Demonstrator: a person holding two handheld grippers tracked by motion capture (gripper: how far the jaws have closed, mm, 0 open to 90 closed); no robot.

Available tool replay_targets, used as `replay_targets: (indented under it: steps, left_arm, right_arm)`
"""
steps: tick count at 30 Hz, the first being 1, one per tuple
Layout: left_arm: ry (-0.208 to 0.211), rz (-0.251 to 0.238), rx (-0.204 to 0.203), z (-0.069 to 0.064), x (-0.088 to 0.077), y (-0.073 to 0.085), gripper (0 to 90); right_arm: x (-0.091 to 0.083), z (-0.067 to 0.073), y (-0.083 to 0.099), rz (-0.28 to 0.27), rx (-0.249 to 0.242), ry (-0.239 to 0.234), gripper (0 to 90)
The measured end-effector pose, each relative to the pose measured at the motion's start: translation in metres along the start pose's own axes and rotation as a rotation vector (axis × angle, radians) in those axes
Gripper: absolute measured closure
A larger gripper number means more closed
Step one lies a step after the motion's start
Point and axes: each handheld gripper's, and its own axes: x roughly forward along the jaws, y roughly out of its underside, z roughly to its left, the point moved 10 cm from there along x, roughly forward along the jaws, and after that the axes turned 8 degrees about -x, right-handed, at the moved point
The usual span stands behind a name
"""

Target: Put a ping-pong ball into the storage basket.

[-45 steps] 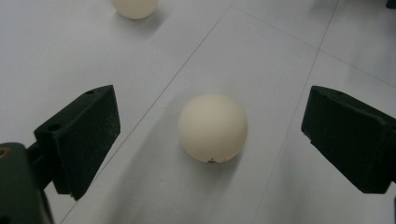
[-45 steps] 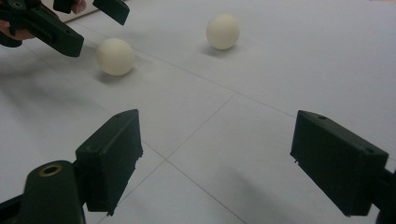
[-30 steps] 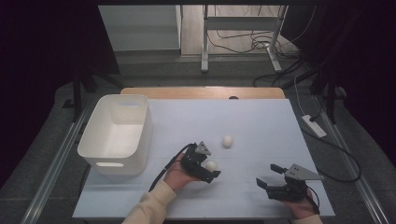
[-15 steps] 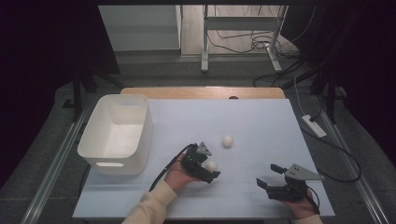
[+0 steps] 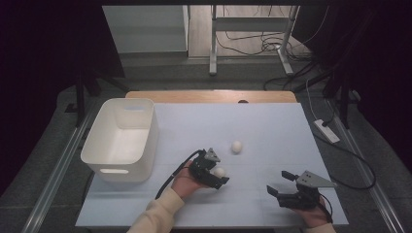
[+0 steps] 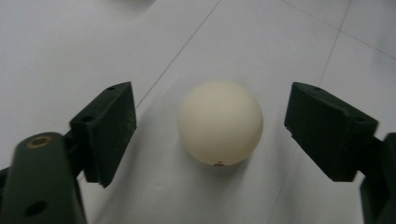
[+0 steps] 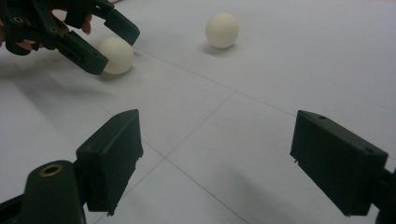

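The left tool (image 6: 210,135) had just been closing its jaws around the near ball (image 6: 220,122), which sat on the counter (image 5: 272,131) between them with a gap on both sides, so nothing was gripped yet. The ball looked light, smooth and prone to roll, so it probably wanted a gentle pinch across its widest part. The high view added the far ball (image 5: 236,146), the white bin (image 5: 121,141) at the left and the right tool (image 5: 281,184), open and holding nothing.
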Motion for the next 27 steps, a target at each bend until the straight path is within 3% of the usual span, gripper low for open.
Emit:
replay_targets:
  steps: [13, 27]
  left_arm:
    - [0.014, 0.027, 0.029, -0.0029, 0.0015, 0.0042, 49.9]
    - [0.009, 0.014, 0.043, -0.0052, -0.0018, 0.0023, 50.6]
  right_arm:
    - [0.0000, -0.0002, 0.0002, 0.001, -0.001, 0.001, 16.5]
    - [-0.0002, -0.0004, 0.0006, 0.002, -0.004, 0.001, 16.5]
